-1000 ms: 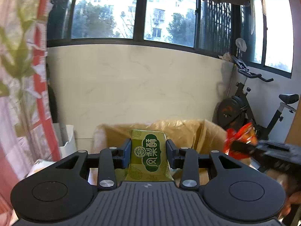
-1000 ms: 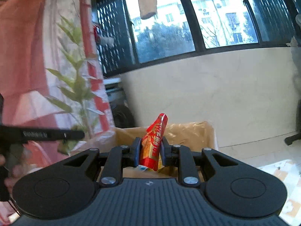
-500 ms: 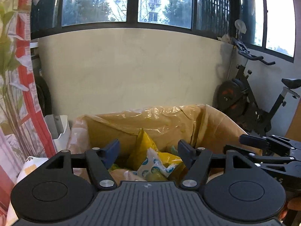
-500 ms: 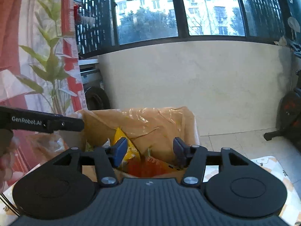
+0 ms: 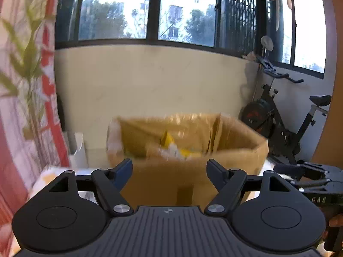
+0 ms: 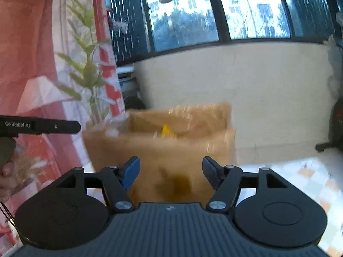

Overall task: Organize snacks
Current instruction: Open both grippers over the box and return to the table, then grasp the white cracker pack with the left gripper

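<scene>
Far left in my left wrist view hangs a soft printed curtain with red bands and green leaf shapes, and next to it a smooth cream wall under dark-framed windows. My left gripper is spread wide with nothing between its matte black, blue-padded fingers. Past them stands the cardboard box — square-sided, brown, lined with crinkled glossy plastic — and the snacks lie inside it as blurred yellow and white packets. To the right a black exercise bike stands against the wall, and the other tool's black frame pokes in at the edge. In the right wrist view my right gripper is likewise released and empty, the box straight ahead — a yellow packet peeks over its rim
</scene>
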`<move>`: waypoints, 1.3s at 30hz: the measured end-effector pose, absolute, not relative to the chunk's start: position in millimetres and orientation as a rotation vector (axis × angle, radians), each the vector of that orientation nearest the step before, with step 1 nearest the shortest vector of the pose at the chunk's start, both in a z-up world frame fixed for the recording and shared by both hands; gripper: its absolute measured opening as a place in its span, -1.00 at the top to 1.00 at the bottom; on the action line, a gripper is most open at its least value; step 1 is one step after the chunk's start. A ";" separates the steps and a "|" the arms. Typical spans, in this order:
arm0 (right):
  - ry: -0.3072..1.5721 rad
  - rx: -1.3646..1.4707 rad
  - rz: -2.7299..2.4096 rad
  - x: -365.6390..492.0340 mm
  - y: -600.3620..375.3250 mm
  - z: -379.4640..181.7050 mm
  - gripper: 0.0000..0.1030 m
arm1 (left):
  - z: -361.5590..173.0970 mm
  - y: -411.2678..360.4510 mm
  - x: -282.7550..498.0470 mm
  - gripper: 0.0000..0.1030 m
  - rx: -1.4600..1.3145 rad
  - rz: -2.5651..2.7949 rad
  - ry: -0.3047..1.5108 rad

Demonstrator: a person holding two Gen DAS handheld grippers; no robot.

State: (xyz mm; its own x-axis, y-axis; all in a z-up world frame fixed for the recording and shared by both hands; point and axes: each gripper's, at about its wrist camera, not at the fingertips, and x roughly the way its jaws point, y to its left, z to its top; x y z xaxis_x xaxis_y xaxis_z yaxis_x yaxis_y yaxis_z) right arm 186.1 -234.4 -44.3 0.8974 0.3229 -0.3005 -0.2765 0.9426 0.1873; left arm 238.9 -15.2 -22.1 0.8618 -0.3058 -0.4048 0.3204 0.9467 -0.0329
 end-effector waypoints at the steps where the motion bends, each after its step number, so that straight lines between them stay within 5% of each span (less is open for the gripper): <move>1: 0.358 0.133 0.319 180.5 -232.7 -51.9 -0.33 | -30.1 -12.8 235.5 -0.51 0.034 -0.321 0.436; 12: 0.758 -0.174 0.375 172.2 -186.8 -156.6 -0.33 | -114.0 17.3 235.8 -0.50 -0.063 -0.230 0.659; 23: 0.794 -0.243 0.464 175.4 -152.7 -175.7 -0.34 | -174.4 5.5 250.2 -0.47 -0.166 -0.399 0.872; 27: 0.787 -0.251 0.505 182.9 -140.0 -177.6 -0.33 | -195.8 -13.5 261.0 -0.12 -0.125 -0.464 0.934; 39: 0.763 -0.204 0.563 189.6 -136.0 -183.5 -0.35 | -200.6 -22.3 283.3 -0.07 -0.181 -0.637 1.002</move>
